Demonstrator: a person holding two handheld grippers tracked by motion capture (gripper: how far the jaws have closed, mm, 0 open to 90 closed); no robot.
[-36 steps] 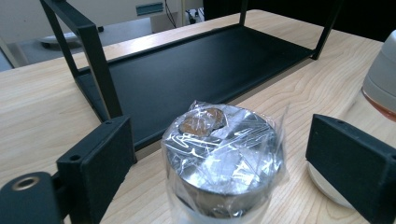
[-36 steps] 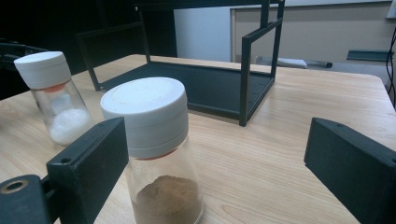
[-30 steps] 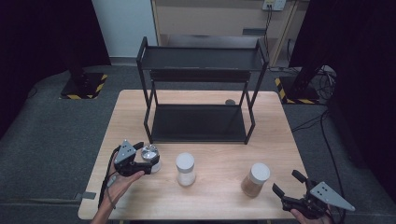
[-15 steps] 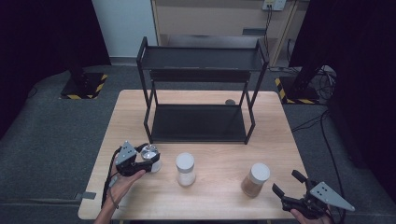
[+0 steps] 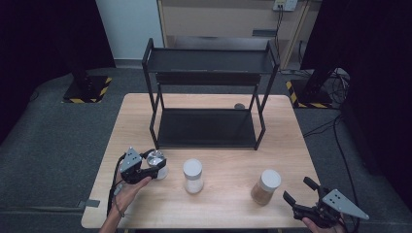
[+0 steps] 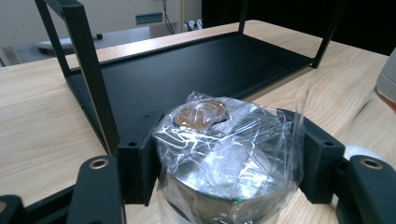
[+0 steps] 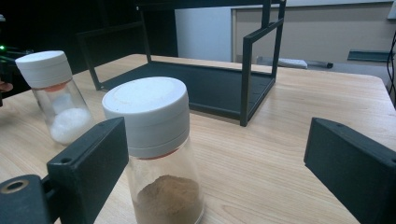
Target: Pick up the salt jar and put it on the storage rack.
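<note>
My left gripper [image 5: 154,168] is shut on a small jar [image 5: 158,160] at the table's front left. Its jaws have just been closing. In the left gripper view the jar [image 6: 219,140] has a shiny lid wrapped in clear film, and both black pads [image 6: 137,168] press its sides. At the front right corner my right gripper [image 5: 297,189] stands open, a little right of a white-capped jar of brown powder [image 5: 265,187]. In the right gripper view that jar [image 7: 156,149] stands beside the left jaw, not gripped.
A white-capped jar of white powder [image 5: 193,175] stands between the two others. A black two-tier rack [image 5: 209,128] takes up the table's back half. A small dark disc [image 5: 239,106] lies behind the rack.
The left gripper's jaws have closed onto the film-wrapped jar. The right gripper and the other two jars have not moved.
</note>
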